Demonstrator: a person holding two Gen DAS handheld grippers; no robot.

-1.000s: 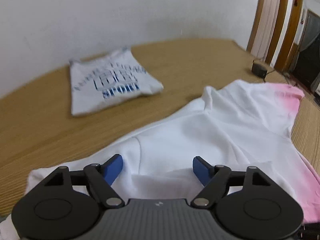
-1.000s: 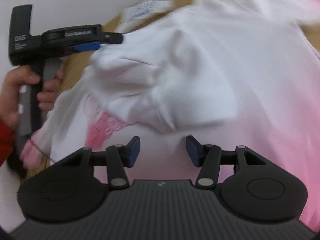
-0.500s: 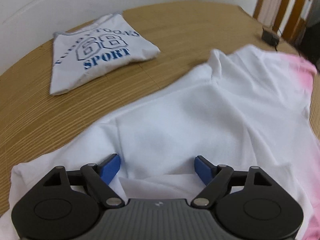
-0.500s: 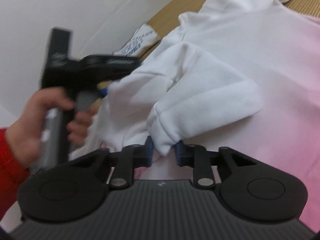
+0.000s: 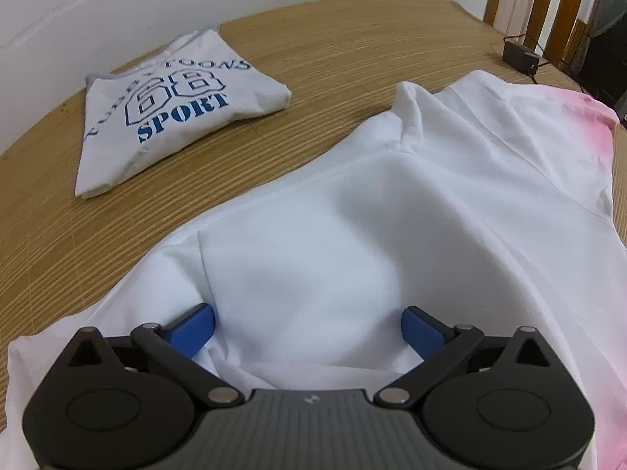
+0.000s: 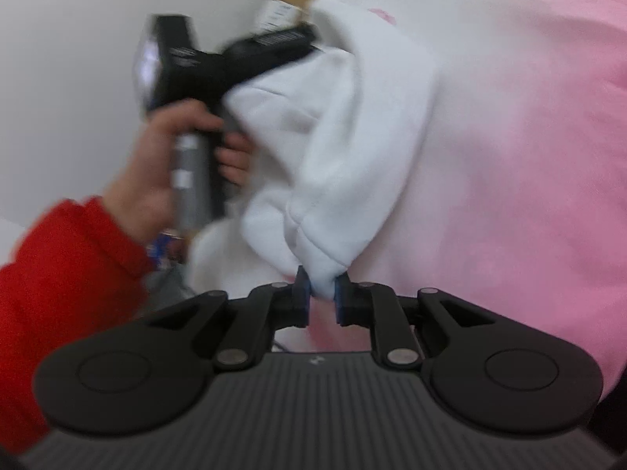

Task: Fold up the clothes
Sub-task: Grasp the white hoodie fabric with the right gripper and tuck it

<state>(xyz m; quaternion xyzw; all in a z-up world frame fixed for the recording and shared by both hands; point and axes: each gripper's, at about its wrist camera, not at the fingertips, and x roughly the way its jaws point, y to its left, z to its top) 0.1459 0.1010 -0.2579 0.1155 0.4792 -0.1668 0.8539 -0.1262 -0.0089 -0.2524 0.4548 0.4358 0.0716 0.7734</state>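
Observation:
A white sweatshirt fading to pink (image 5: 450, 196) lies spread on the woven mat. My left gripper (image 5: 307, 327) is open, its blue fingers either side of a fold of white cloth that fills the gap. My right gripper (image 6: 322, 293) is shut on the sweatshirt's white sleeve cuff (image 6: 313, 258) and holds it lifted over the pink body (image 6: 509, 156). The left gripper also shows, blurred, in the right wrist view (image 6: 219, 66), held by a hand in a red sleeve.
A folded white T-shirt with blue "SPORT" print (image 5: 168, 105) lies on the mat (image 5: 333, 66) at the far left. A black power adapter (image 5: 519, 56) sits at the far right edge. A white wall stands behind.
My right gripper closed on the sleeve cuff and pulled it up and back. My left gripper pushed forward and down into the white cloth, still open.

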